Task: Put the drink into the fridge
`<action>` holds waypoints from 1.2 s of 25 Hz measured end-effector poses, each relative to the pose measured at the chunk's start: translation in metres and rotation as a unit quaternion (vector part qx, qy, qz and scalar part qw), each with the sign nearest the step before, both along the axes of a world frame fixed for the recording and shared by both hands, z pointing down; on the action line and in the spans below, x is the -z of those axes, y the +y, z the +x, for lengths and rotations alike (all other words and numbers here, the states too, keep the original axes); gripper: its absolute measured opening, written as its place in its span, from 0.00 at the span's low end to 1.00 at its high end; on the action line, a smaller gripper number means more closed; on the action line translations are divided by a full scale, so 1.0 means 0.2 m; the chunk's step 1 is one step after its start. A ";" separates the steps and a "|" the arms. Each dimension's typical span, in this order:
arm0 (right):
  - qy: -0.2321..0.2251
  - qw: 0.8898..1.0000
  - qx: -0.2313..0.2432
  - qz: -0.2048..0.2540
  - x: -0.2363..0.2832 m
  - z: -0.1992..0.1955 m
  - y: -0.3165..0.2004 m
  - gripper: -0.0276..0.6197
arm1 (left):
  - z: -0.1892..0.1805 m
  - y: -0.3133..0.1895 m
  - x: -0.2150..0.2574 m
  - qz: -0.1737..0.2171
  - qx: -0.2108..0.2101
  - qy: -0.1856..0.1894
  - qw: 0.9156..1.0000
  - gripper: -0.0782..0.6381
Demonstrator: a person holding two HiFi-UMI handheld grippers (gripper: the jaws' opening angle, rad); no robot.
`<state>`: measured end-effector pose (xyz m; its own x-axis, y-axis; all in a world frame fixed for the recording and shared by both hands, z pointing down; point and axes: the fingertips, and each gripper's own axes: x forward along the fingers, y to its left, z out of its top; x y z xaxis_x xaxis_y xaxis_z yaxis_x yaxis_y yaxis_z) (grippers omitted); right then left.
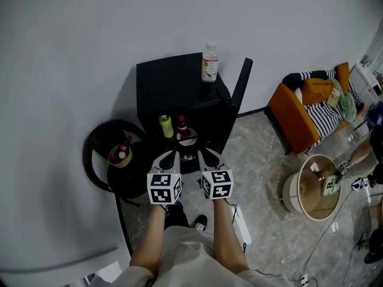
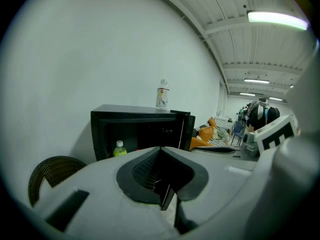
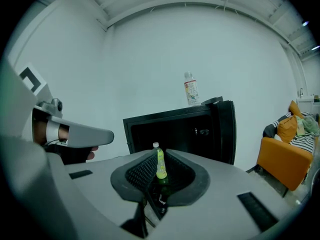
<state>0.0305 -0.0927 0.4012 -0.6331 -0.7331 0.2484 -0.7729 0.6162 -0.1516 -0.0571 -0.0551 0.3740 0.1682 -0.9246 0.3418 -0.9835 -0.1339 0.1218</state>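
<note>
Right gripper (image 3: 158, 184) before upright green bottle (image 3: 160, 164), cap up

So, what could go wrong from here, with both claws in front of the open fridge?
1. The clear bottle stands on top of the fridge, close to the open door; a bump there might tip it off.
2. The green bottle and the red-capped bottle stand close together inside; the left claw, right in front of them, could knock one over if it reaches in.

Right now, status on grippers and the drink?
Both shut, empty: left hand-held gripper, right hand-held gripper. Green bottle upright inside fridge, door open. Clear bottle on top. No obstacle before the fridge.
</note>
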 end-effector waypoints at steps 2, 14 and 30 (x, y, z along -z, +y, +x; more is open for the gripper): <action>0.001 1.000 -0.004 0.003 0.01 0.03 0.00 0.10 | 0.03 0.00 -0.02 -0.003 -0.008 0.000 1.000 0.12; -0.010 1.000 -0.002 -0.019 -0.01 0.06 -0.01 0.05 | 0.04 0.02 -0.08 -0.026 -0.026 -0.018 0.999 0.12; -0.007 1.000 0.005 -0.015 0.10 0.07 -0.07 0.05 | 0.01 -0.01 0.07 -0.005 -0.030 -0.007 1.000 0.12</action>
<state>0.0436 -0.1058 0.3820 -0.6433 -0.7195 0.2617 -0.7649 0.6183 -0.1807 -0.0560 -0.0567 0.3607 0.2175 -0.9093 0.3547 -0.9756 -0.1907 0.1092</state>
